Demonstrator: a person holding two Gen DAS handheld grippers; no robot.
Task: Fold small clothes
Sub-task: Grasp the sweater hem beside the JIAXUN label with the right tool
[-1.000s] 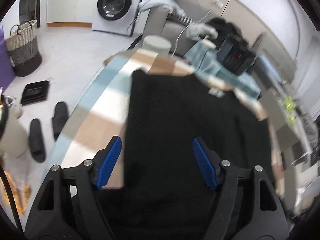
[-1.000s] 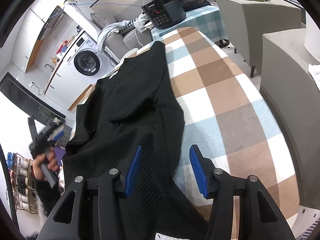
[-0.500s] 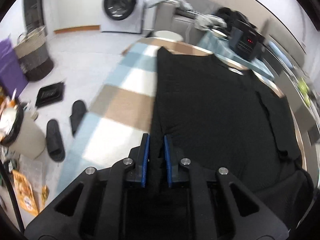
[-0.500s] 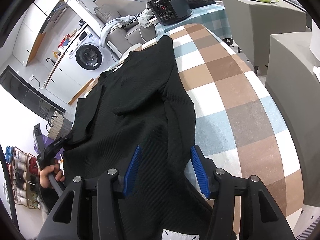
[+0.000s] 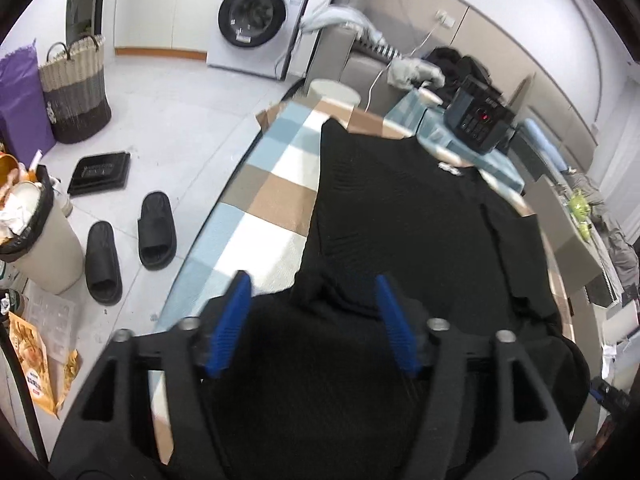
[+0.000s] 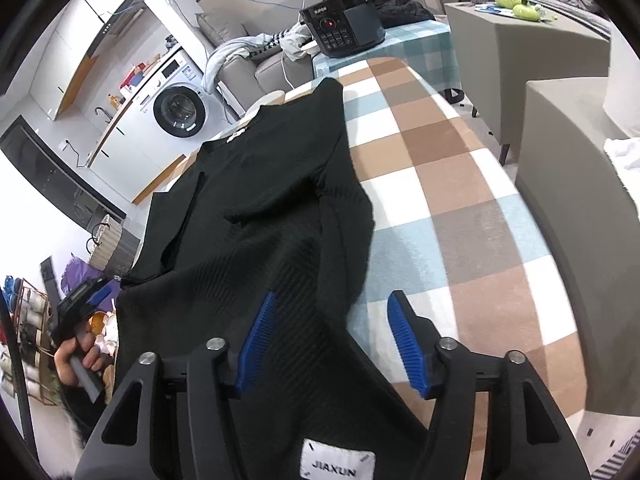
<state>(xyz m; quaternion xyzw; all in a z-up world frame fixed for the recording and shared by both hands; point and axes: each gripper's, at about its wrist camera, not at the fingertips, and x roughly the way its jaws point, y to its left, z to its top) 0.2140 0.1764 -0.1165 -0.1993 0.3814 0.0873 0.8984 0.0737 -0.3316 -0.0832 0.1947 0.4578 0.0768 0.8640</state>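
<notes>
Black knit garment (image 5: 400,208) lies lengthwise on the checked cloth (image 5: 272,200) of the table, collar/label end far from the cams, near hem bunched up under both tools.

L gripper (image 5: 312,320): jaws spread, just reopened after a pinch. A lump of fabric sits between the pads, but they don't press it, so nothing held. R gripper (image 6: 336,340): jaws also spread and have been widening; garment's right edge runs between the pads, not clamped. Hand (image 6: 76,356) w/ the L tool shows at the left of the R view, at the garment's far side edge.

Judgement: looks like a re-grip between fold moves; one side panel seems already laid over the body (seam/flap visible mid-garment), near hem still messy.

To do this step well, imo:
- flatten the hem lump first, don't fold over a wad
- pinch a single layer at the hem corners, both sides level w/ each other
- close fully on the knit before lifting; ribbed fabric stretches and slips
- lift low, carry hem toward the collar, keep edges parallel to the cloth's checks
- release only once the fabric lies flat, else the fold springs back

Risk: grabbing 2 layers on the L side, which drags the folded panel open
</notes>
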